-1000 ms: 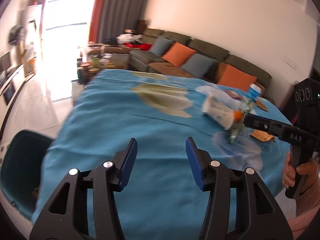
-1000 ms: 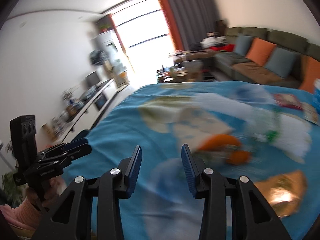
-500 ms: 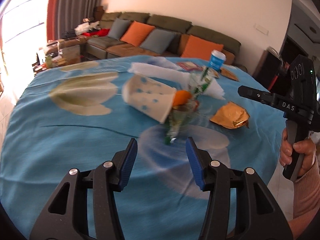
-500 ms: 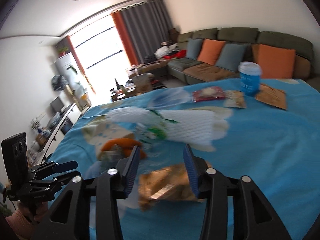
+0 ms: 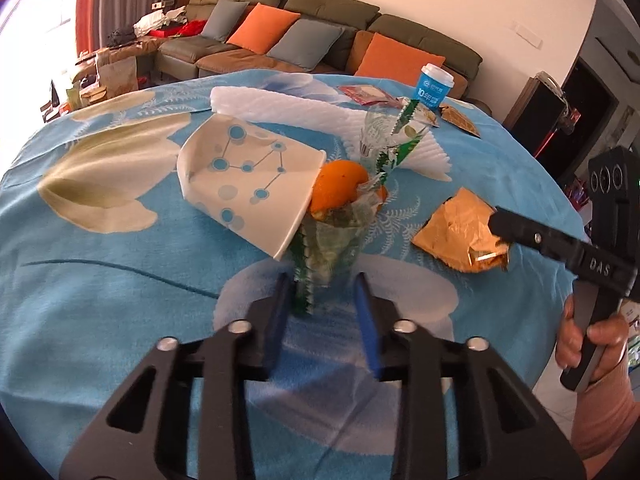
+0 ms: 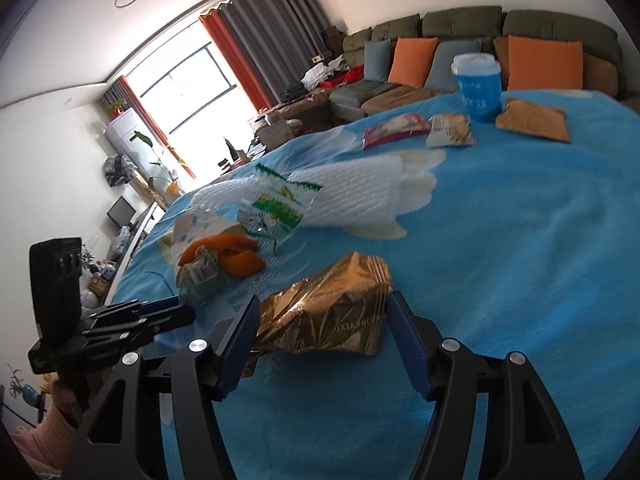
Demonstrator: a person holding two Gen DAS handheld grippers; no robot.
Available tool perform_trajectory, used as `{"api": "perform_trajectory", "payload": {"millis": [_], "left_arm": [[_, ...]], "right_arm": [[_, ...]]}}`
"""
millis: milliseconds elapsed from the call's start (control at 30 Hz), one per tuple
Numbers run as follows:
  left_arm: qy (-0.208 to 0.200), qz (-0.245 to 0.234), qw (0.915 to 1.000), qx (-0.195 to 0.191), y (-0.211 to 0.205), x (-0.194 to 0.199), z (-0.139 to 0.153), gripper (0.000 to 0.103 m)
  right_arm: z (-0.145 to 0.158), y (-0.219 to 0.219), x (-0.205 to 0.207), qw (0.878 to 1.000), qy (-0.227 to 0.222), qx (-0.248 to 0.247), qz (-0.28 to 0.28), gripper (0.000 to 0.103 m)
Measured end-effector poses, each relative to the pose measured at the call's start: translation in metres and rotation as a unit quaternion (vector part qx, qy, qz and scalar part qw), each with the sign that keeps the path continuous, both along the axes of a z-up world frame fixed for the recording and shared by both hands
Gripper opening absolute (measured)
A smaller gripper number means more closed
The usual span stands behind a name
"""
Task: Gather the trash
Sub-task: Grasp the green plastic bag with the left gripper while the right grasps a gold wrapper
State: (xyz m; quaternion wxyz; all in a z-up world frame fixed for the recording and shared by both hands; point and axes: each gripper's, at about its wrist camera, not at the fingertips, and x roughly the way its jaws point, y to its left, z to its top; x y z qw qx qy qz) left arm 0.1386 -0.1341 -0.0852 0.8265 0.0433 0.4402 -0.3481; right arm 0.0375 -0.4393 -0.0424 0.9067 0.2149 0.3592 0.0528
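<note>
My left gripper [image 5: 323, 294] is open, its blue pads on either side of a clear green-edged wrapper [image 5: 328, 248] that lies with orange peel [image 5: 338, 190] by a tipped white paper cup [image 5: 248, 178]. My right gripper [image 6: 322, 320] is open around a crumpled gold foil packet [image 6: 328, 312], which also shows in the left wrist view [image 5: 460, 232]. The wrapper and peel [image 6: 224, 256] lie left of it. White foam netting [image 6: 348, 196] lies further back.
A round table with a blue flowered cloth [image 5: 100, 280] holds it all. At its far side stand a blue lidded cup [image 6: 478, 84], a red packet [image 6: 394, 128], a snack packet [image 6: 450, 130] and a brown packet [image 6: 532, 120]. A sofa with orange cushions [image 5: 260, 32] stands behind.
Both grippers have moved forward over the table. The left one has closed in on the clear wrapper, the right one on the gold packet, and the right jaws have widened.
</note>
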Motion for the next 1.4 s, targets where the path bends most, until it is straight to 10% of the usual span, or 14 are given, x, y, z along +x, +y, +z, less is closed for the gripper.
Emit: {"api": "perform_trajectory", "payload": {"millis": [200,1400], "left_arm": [[0.004,-0.008,0.9999,-0.006,0.003,-0.004,0.000,0.013],[-0.050,0.058,0.9960,-0.045,0.145,-0.099,0.036,0.010]], "right_arm": [[0.002,0.007,-0.002,1.000,-0.005,-0.003,0.024,0.030],[0.037,0.122,0.022,0.982,-0.066,0.021,0.175,0.022]]}}
